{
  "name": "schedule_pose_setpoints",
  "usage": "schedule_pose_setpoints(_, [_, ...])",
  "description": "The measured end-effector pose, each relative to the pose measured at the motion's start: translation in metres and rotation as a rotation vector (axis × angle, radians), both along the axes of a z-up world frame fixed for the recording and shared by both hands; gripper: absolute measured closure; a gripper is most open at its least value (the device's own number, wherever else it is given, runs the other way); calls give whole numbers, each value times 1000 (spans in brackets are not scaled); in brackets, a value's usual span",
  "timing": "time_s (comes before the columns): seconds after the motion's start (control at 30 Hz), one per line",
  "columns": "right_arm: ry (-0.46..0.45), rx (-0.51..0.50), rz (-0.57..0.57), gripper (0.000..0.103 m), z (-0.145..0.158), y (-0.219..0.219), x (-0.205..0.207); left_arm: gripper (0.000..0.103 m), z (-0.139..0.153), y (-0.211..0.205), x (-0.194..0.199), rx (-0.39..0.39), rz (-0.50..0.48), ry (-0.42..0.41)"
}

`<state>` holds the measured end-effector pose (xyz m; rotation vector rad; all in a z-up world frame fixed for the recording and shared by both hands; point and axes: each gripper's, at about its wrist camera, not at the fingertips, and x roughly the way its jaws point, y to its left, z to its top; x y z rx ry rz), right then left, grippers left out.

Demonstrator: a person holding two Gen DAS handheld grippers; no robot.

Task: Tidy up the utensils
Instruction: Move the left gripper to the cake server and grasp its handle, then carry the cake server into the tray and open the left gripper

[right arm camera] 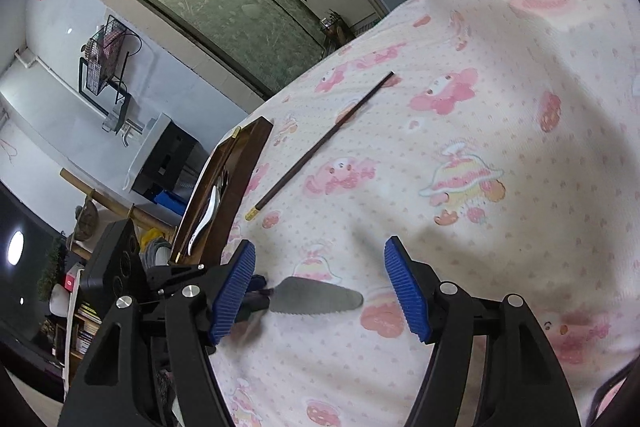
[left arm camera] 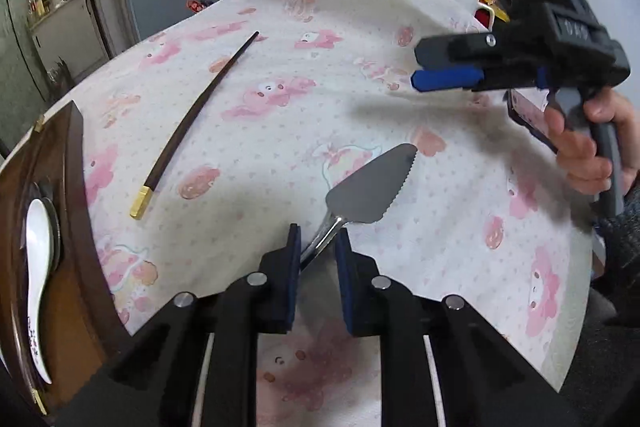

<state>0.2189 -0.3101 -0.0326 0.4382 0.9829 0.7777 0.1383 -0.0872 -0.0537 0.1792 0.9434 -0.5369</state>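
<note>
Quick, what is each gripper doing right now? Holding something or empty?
Left gripper: closed on the handle of the cake server, which lies on the tablecloth.
Right gripper: open, holding nothing.

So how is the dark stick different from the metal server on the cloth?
The chopstick is thin, dark, gold-capped and lies free; the cake server is broad, silvery, saw-edged, with its handle between the left claw pads. Both lie on the pink cloth.
</note>
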Motion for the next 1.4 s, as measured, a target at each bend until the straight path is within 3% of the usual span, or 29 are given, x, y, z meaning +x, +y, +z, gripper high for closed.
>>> schedule_pose_setpoints(0.17, [21, 8, 9, 35, -7, 1, 1, 86, 2, -4, 1, 12, 11, 4])
schedule_pose_setpoints(0.37, [19, 13, 13, 35, -6, 2, -1, 100, 10, -4, 2, -15, 18, -12])
schedule_pose_setpoints(0.5, [42, 24, 16, 35, -9, 5, 1, 97, 6, -10, 4, -20, -11, 7])
schedule_pose_setpoints(0.67, [57, -43, 17, 35, -12, 19, 8, 96, 3, -18, -1, 15, -8, -24])
schedule_pose_setpoints(0.83, [83, -54, 0, 36, -18, 35, 13, 97, 4, -8, 4, -57, 29, -16])
schedule_pose_setpoints(0.87, [83, -59, 0, 37, -18, 37, 14, 97, 4, -6, 4, -68, 33, -15])
schedule_pose_setpoints(1.0, [58, -178, -21, 65, -16, 51, 18, 98, 5, -6, 5, -79, 40, -15])
schedule_pose_setpoints(1.1, [76, -178, -38, 84, -20, 49, 23, 98, 5, -6, 4, -80, 36, -20])
schedule_pose_setpoints(1.23, [110, -53, -64, 91, -30, 37, 26, 97, 6, -6, 3, -84, 35, -26])
schedule_pose_setpoints(1.4, [81, -6, -64, 93, -23, 37, 23, 88, 10, -6, -1, -79, 30, -44])
